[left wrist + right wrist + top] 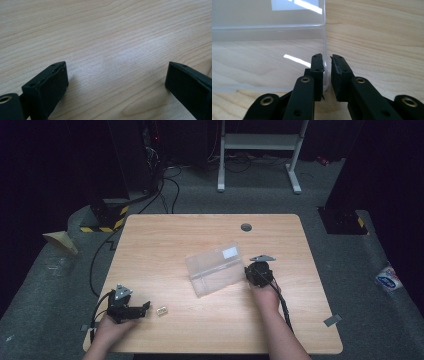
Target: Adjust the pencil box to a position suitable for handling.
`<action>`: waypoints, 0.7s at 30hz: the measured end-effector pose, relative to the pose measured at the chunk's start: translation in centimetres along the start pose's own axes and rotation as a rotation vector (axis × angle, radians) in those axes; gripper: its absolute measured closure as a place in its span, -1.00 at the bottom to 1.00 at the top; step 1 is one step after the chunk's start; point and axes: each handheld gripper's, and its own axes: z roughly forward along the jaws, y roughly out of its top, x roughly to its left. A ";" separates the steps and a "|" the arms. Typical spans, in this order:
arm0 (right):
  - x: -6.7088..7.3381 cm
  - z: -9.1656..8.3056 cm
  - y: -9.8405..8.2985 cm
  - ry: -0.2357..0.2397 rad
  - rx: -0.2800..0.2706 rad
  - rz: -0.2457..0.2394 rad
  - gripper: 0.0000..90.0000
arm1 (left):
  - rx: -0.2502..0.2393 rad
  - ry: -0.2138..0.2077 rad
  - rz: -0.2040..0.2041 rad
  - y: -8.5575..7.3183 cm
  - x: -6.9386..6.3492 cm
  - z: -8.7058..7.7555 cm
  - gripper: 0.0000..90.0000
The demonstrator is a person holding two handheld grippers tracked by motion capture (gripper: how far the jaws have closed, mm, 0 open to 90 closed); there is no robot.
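on the middle of the light wooden table [165, 235], seen from the high view, your clear, thin-walled plastic box [216, 268] lies open with its lid tipped back. your right gripper [250, 273] sits at the box's right-hand edge, and your left gripper [146, 307] rests near the table's front left, just beside a small pale, clear-looking item [161, 310] too small to identify. around the table you have grey carpet, black cables, a white metal frame [260, 142] at the back and dark surroundings.

from the left gripper view, your jaws stand wide apart with nothing between them, only bare wood grain below.

from the right gripper view, your jaws are drawn narrow over the box's thin side wall [325, 50] near its corner; the left jaw lies against the wall, but a thin gap shows on the other side, so you cannot be sure of a firm pinch.

expect the box to be light, stiff yet springy, smooth enough to slip and liable to skid on the wood. hold it where you are, low on the wall near the corner, where it flexes least, and squeeze gently, since thin plastic may crack.
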 end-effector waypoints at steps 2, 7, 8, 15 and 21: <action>-0.1 -0.3 -0.4 -0.001 0.000 0.001 0.75 | -0.002 0.002 -0.001 0.0 0.0 0.0 -0.89; -0.2 -0.9 -1.1 0.004 0.001 -0.006 0.72 | -0.002 0.003 0.000 0.0 0.0 0.0 -0.89; -0.2 -1.1 -1.3 0.005 -0.005 -0.015 0.71 | -0.002 0.003 0.000 0.0 0.0 0.0 -0.89; 0.4 -2.1 -2.0 0.016 -0.012 -0.021 0.65 | -0.001 0.006 0.002 0.0 0.0 0.0 -0.89; 1.2 -2.8 -2.5 0.022 -0.027 -0.030 0.62 | 0.000 0.007 0.004 0.0 0.0 0.0 -0.88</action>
